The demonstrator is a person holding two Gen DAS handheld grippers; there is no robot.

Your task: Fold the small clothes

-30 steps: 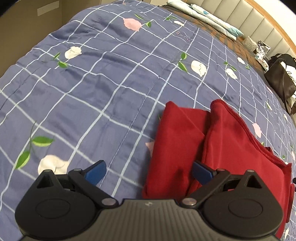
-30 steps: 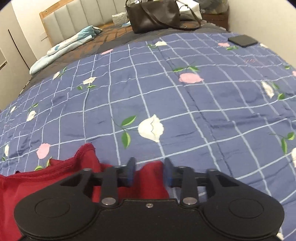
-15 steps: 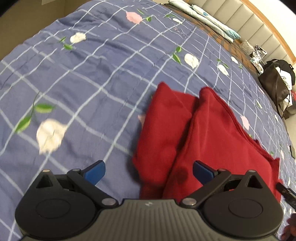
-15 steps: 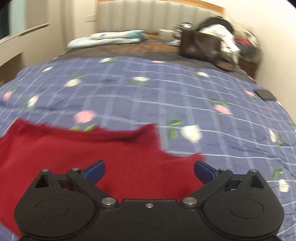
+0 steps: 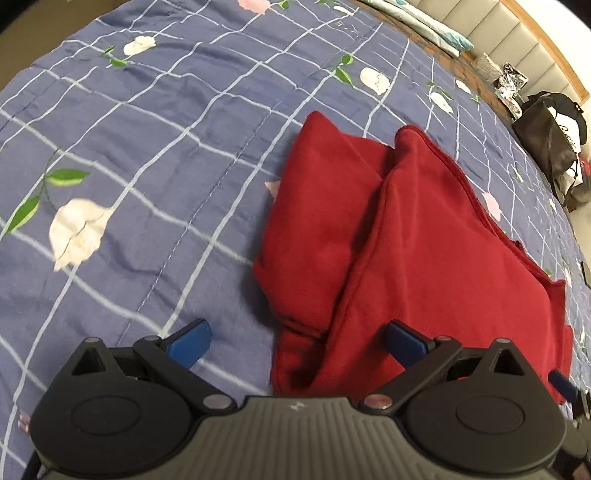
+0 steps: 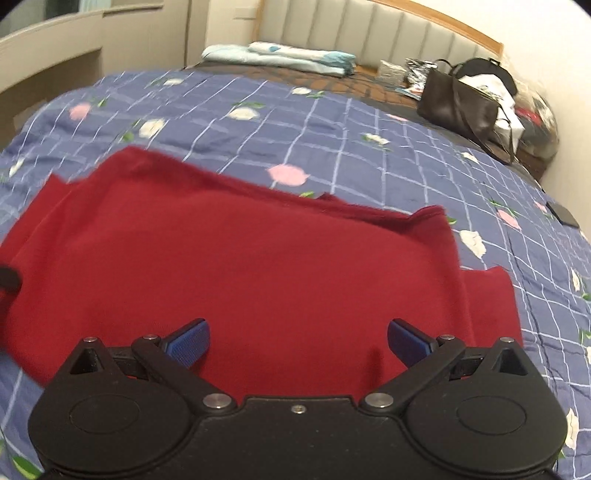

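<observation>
A dark red garment (image 5: 413,236) lies folded in layers on the blue checked quilt (image 5: 155,155). In the left wrist view its near left corner sits between the wide-spread blue pads of my left gripper (image 5: 295,341), which is open and holds nothing. The other gripper's blue fingertip (image 5: 563,382) peeks in at the right edge. In the right wrist view the red garment (image 6: 258,266) spreads broad and flat, and my right gripper (image 6: 297,339) hovers over its near edge, open wide with only cloth beneath.
The flowered quilt (image 6: 369,147) covers a bed with a padded headboard (image 6: 369,33). Folded pale bedding (image 6: 280,57) and a dark handbag (image 6: 458,103) lie near the headboard. A dark phone (image 6: 563,216) rests on the quilt at the right.
The right gripper has opened from half-shut at the garment's corner and swung back over the garment's middle, rolling as it went. The left gripper drew back slightly, staying open.
</observation>
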